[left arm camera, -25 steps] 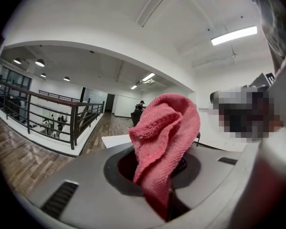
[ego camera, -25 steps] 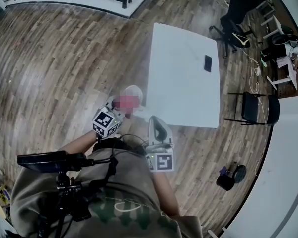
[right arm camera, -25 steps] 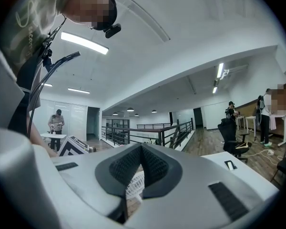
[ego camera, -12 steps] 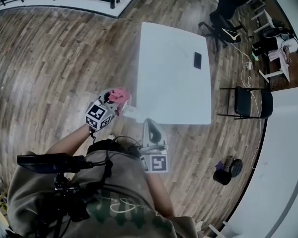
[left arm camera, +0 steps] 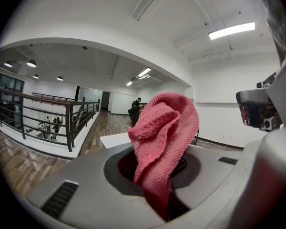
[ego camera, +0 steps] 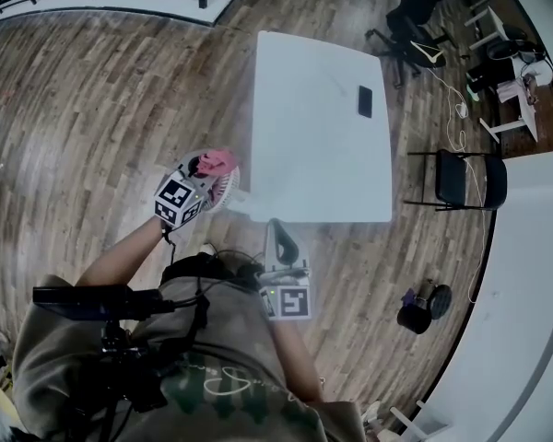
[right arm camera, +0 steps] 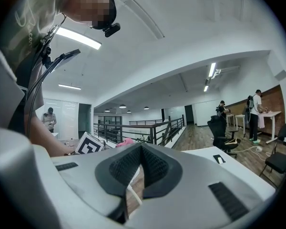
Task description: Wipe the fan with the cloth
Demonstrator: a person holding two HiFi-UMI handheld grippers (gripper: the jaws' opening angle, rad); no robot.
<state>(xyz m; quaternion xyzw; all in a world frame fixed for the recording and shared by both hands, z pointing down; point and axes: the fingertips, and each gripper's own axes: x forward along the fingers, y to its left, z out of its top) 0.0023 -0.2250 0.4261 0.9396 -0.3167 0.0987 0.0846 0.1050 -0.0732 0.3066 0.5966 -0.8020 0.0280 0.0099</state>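
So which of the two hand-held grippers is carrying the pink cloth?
The left hand-held gripper: the pink cloth is clamped in its jaws. The right hand-held gripper pinches only a thin white stem.

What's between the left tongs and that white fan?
The pink cloth, gripped in the left tongs: the head view shows it bunched between them and the fan. Whether it touches the fan is unclear.

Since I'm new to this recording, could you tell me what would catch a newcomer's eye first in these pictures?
The pink cloth bunched in the left gripper stands out first, held over the small white fan, which the right gripper seems to grip by its stem above the wooden floor. Beyond them stands a white table with a dark phone on it.
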